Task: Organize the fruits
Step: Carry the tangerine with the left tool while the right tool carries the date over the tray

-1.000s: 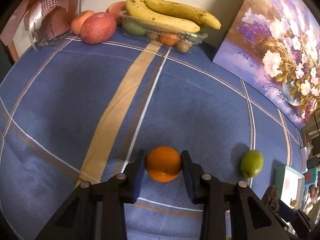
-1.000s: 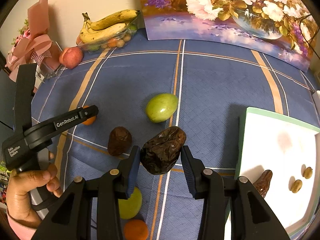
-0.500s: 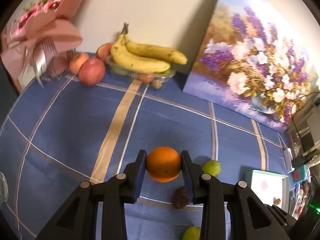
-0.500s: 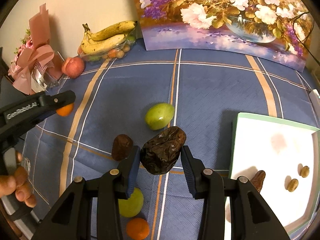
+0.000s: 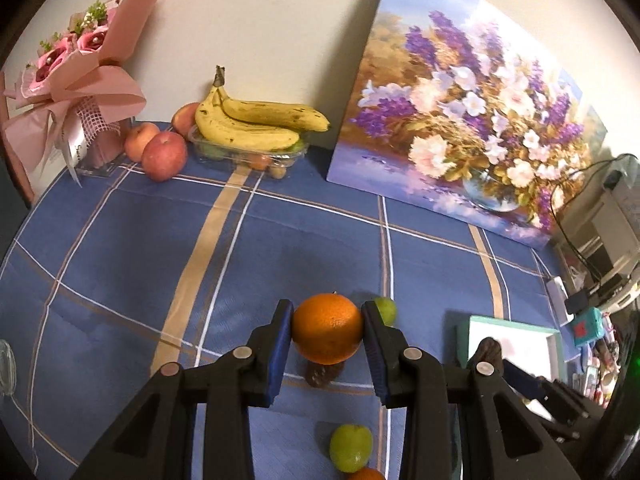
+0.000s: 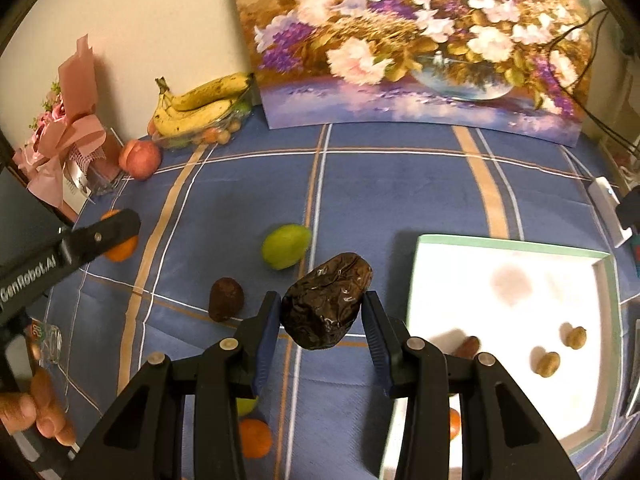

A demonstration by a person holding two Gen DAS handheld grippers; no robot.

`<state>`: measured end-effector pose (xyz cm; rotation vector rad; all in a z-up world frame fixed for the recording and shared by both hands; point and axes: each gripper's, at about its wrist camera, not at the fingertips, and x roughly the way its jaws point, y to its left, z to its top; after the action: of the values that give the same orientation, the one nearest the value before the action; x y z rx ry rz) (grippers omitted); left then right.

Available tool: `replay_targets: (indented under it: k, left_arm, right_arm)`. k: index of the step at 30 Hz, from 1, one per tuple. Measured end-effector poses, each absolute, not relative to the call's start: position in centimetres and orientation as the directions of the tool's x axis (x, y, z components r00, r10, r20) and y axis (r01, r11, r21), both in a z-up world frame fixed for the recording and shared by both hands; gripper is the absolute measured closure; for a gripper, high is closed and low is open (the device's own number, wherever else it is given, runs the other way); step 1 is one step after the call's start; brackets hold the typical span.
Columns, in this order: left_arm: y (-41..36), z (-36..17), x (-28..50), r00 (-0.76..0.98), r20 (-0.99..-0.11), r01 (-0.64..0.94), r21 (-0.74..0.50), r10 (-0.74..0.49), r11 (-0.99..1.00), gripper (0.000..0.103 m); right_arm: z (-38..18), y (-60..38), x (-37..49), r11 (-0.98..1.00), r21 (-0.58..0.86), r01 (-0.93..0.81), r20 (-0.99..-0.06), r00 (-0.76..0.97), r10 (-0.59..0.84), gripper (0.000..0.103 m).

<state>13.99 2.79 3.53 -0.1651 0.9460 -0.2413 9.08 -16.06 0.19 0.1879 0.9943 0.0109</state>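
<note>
The right hand-held gripper (image 6: 322, 318) was clamped on a wrinkled dark date (image 6: 327, 301), held just left of the white tray (image 6: 512, 246), which carried only a few small pieces. The left hand-held gripper (image 5: 326, 330) pinched an orange (image 5: 327, 329) above the worktop (image 5: 120, 248). Left of the tray, two green fruits (image 6: 286, 246), another date (image 6: 226, 299) and a small orange (image 6: 254, 438) lay unsorted, so most sorting seemingly remained.

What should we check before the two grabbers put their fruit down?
1. Round orange fruit squeezed between left gripper fingers: ok.
2. Wrinkly dark brown date squeezed in right gripper: ok.
3. Both fruits lifted off the blue checked cloth: ok.
4. White tray with green rim has bare space: ok.
5. Where the orange belongs: cannot tell.
</note>
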Motion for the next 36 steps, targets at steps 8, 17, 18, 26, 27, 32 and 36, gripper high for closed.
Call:
replay_targets:
  k: [8, 17, 18, 26, 27, 32, 36]
  left_arm:
    - [1.4, 4.4, 11.5, 0.581, -0.767, 0.157, -0.224, -0.273, 0.962, 0.066]
    - [-1.7, 4.3, 8.7, 0.568, -0.765, 0.230, -0.207, -0.304, 0.951, 0.066]
    - [-2.2, 4.2, 8.4, 0.561, -0.766, 0.243, -0.209, -0.313, 0.947, 0.066]
    - [-6.8, 3.5, 6.7, 0.500, -0.774, 0.353, -0.227, -0.389, 0.907, 0.066]
    - [-7.7, 3.4, 6.5, 0.489, -0.776, 0.372, -0.228, -0.398, 0.900, 0.066]
    - [-11.1, 2.9, 5.1, 0.439, -0.781, 0.442, -0.242, -0.444, 0.864, 0.066]
    - [-14.0, 2.5, 4.0, 0.398, -0.789, 0.493, -0.246, -0.468, 0.834, 0.066]
  right_arm:
    - [1.4, -18.8, 7.0, 0.982, 0.154, 0.112, -0.820, 0.569, 0.064, 0.060]
    - [2.8, -23.0, 4.9, 0.982, 0.100, 0.159, -0.805, 0.593, -0.014, 0.060]
    - [2.8, -23.6, 4.7, 0.981, 0.096, 0.168, -0.806, 0.592, -0.023, 0.060]
    - [2.4, -30.7, 2.3, 0.943, 0.121, 0.312, -0.813, 0.576, -0.086, 0.060]
    - [2.4, -31.5, 2.1, 0.937, 0.125, 0.327, -0.813, 0.574, -0.092, 0.060]
    - [2.6, -35.2, 0.8, 0.905, 0.127, 0.407, -0.813, 0.565, -0.140, 0.060]
    - [2.8, -36.9, -0.1, 0.888, 0.110, 0.446, -0.813, 0.555, -0.178, 0.060]
